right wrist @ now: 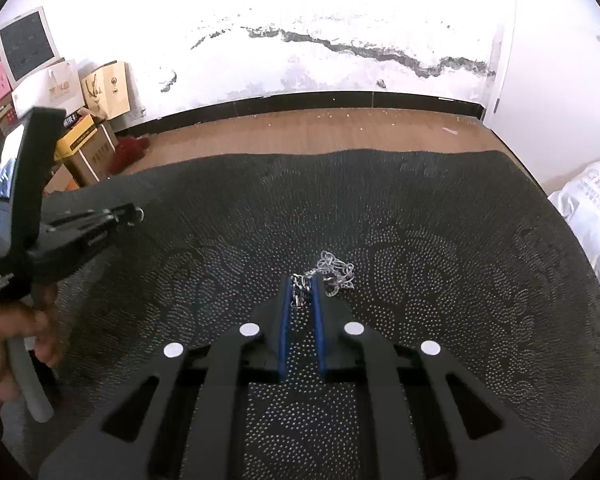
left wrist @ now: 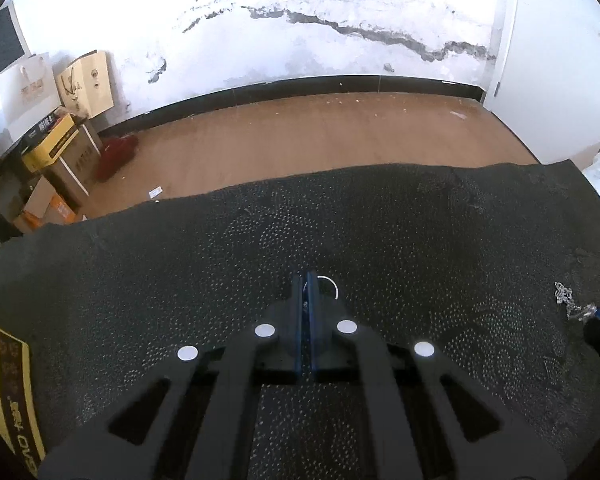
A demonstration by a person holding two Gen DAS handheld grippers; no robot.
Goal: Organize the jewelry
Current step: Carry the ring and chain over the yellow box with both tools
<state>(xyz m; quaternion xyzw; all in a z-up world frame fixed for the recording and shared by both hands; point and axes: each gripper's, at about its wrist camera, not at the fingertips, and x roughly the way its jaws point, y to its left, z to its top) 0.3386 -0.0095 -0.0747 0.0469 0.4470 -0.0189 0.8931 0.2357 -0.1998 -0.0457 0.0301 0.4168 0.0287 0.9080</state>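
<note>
My left gripper [left wrist: 305, 280] is shut on a thin silver ring [left wrist: 332, 285], which sticks out to the right of the fingertips above the dark dotted cloth [left wrist: 220, 248]. It also shows in the right wrist view [right wrist: 134, 214], held above the cloth at the left, ring [right wrist: 139, 213] at its tip. My right gripper [right wrist: 302, 282] is slightly apart around a heap of silver chain [right wrist: 332, 274] lying on the cloth [right wrist: 420, 240]; part of the chain sits between the fingers. The chain also shows in the left wrist view [left wrist: 568, 300] at the far right.
The cloth ends at a far edge with wooden floor [left wrist: 320, 132] beyond. Cardboard boxes [left wrist: 60, 152] are stacked at the left by the wall. A yellow box [left wrist: 8, 392] sits at the near left. A white bag [right wrist: 592, 216] lies at the right.
</note>
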